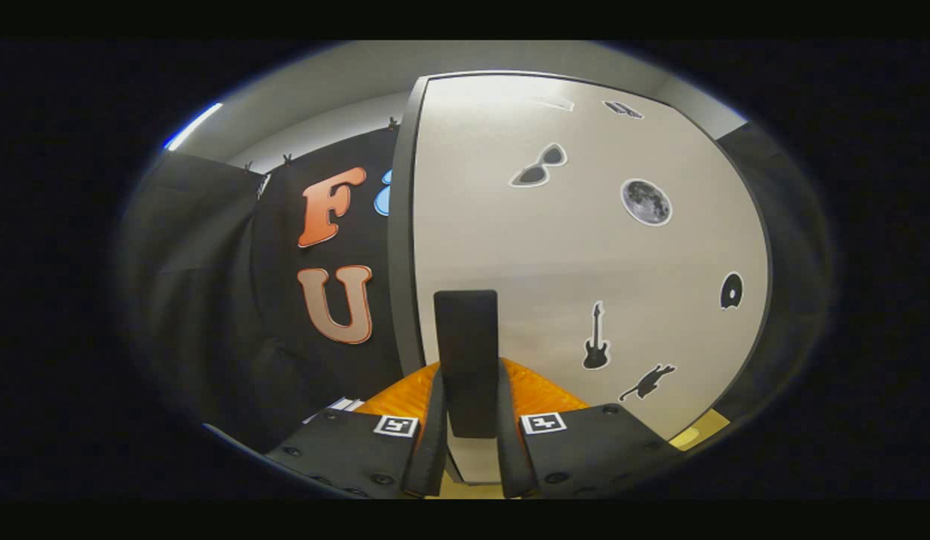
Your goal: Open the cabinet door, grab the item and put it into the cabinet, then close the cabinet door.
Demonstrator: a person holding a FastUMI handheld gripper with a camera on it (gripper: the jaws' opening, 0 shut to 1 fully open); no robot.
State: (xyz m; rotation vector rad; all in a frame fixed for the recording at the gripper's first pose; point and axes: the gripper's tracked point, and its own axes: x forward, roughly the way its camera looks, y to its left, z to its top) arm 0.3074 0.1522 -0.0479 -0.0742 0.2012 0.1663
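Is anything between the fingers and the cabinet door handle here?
Nothing visible: the dark handle on the white cabinet door already sits between the gripper fingers, which close on it from both sides.

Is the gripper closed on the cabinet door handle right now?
Yes, shut: both fingers of the gripper press the dark handle on the white cabinet door.

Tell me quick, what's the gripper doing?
Gripper: shut on the handle of the cabinet door.
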